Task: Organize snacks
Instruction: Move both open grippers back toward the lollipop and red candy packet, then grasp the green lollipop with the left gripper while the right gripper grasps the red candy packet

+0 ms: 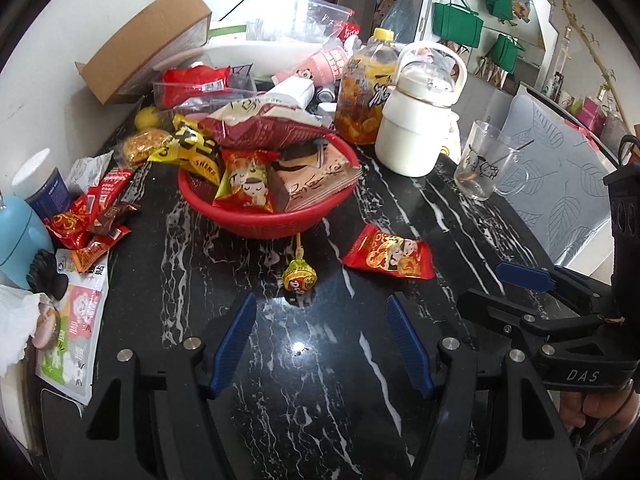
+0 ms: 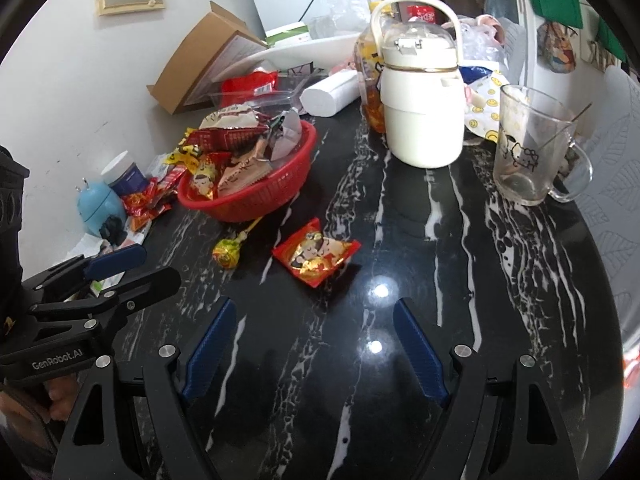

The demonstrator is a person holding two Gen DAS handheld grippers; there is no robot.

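Both the left gripper (image 1: 322, 340) and right gripper (image 2: 314, 346) hover with jaws apart and empty, so it looks like pick-up time: the lollipop (image 1: 299, 278) and red packet (image 1: 390, 259) lie on the counter (image 1: 320, 400) just before the red basket (image 1: 256, 220), awaiting a grab.

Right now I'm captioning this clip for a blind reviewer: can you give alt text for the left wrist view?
The open left gripper hovers over a black marble table, facing a lollipop and a red snack packet lying loose before a red basket heaped with snacks. The right gripper enters at right.
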